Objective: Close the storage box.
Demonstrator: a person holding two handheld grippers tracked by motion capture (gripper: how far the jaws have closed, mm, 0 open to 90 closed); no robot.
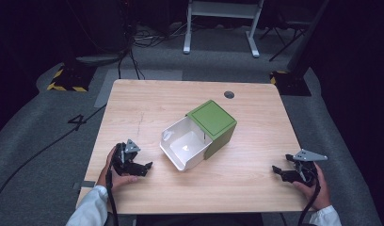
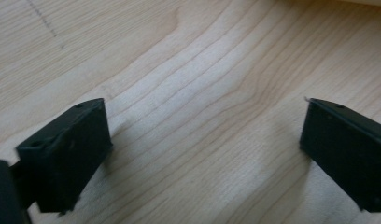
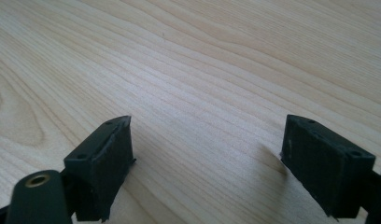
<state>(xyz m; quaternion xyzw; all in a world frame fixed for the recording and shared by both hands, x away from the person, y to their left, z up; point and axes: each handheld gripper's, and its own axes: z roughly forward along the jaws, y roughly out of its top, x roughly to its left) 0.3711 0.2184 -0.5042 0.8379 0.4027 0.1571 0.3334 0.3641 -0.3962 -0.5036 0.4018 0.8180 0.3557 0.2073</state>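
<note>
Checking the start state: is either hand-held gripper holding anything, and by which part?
Nothing is held. The left hand-held gripper and right hand-held gripper both rest open on the table, clear of the green-and-white box.

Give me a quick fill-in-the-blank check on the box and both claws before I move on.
1. The box has a ____ lid and a white drawer.
2. The white drawer is pulled ____ toward the person.
3. The left claw has jaws that are ____, with nothing between them.
4. The right claw rests on the ____, apart from the box.

Missing words: green; open; open; table
</note>
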